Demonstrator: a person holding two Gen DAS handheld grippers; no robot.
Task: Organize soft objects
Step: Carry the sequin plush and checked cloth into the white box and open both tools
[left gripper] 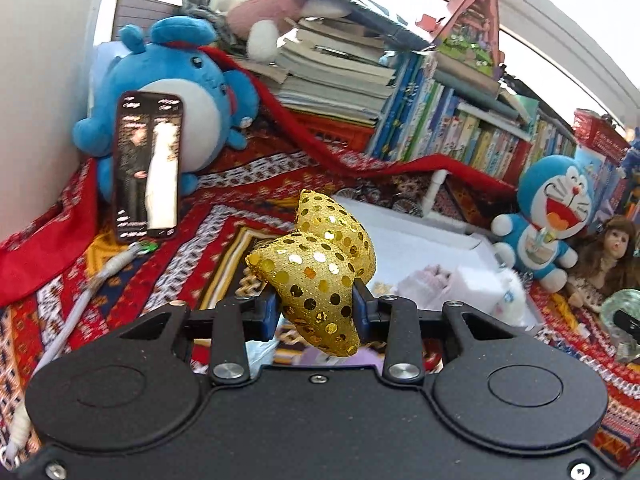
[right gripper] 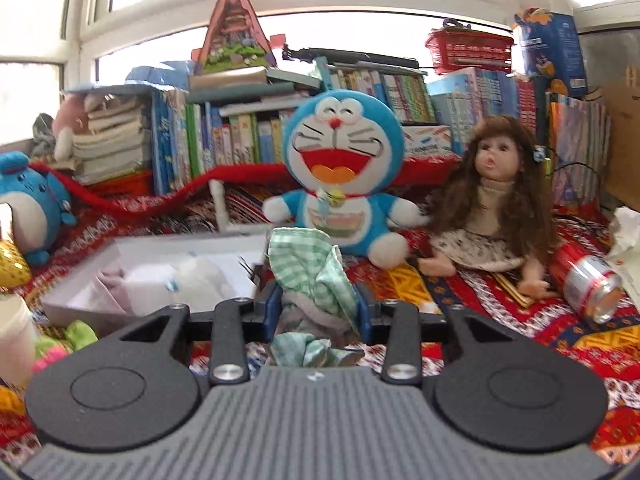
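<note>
My left gripper [left gripper: 316,312] and right gripper [right gripper: 318,310], both tilted slightly downward, jaws narrowed with pads pressing soft items.

A gold toy [left gripper: 320,280] was covered in shiny sequins; a checked cloth [right gripper: 312,276] looked soft and matt.

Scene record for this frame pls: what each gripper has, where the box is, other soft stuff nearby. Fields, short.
left gripper: shut on gold sequined cushion
right gripper: shut on green checked cloth
white box: open, on patterned blanket, some pale soft items inside
blue cat plush: seated behind box
doll: seated beside blue cat plush
blue round plush: phone leaning on it
</note>
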